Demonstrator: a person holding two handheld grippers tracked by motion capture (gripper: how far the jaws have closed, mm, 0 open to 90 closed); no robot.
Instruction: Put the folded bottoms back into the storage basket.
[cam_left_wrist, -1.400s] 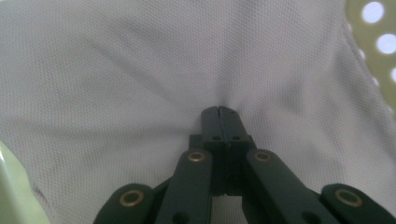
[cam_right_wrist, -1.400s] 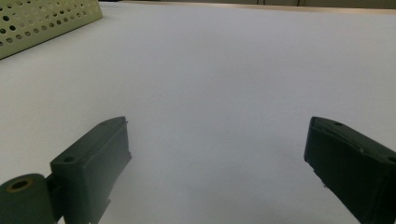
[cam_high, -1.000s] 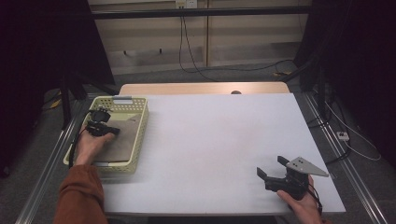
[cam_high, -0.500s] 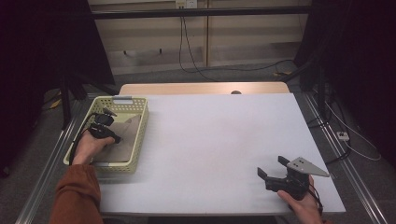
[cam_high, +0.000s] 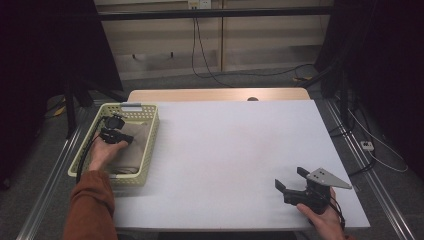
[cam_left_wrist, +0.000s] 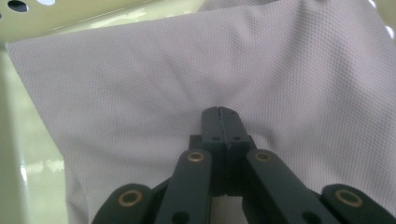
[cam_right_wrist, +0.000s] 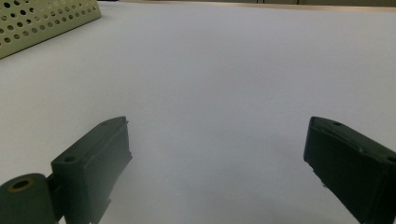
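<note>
Since the earlier frames the left gripper (cam_high: 118, 131) has eased a little further along the inside of the basket (cam_high: 146, 150), while the right gripper (cam_high: 291, 181) sits where it was, near the table's (cam_high: 230, 150) close right corner.

Seen from the high view, the left gripper is down inside the pale yellow-green perforated basket, over the folded cloth (cam_high: 134, 147) that lies in it. The person's left hand (cam_high: 104, 152) and rust-coloured sleeve (cam_high: 89, 207) reach in from the near end of the basket, and a black cable (cam_high: 86, 152) loops off the gripper over the basket's outer rim.

In the left gripper view, the two black jaws meet tip to tip with no gap, and the left gripper (cam_left_wrist: 219, 114) presses its closed tips into the cloth (cam_left_wrist: 140, 79). The weave puckers into faint creases that run toward the tips, so a pinch of the cloth appears caught between them. The basket (cam_left_wrist: 70, 14) wall runs just beyond the cloth's far edge.

In the right gripper view, the right gripper (cam_right_wrist: 217, 140) stands wide apart with nothing but bare white table (cam_right_wrist: 224, 60) between the jaws; a corner of the basket (cam_right_wrist: 42, 21) shows well ahead and to the side. The person's right hand (cam_high: 320, 217) holds it low, its grey plate (cam_high: 327, 177) on top.
</note>
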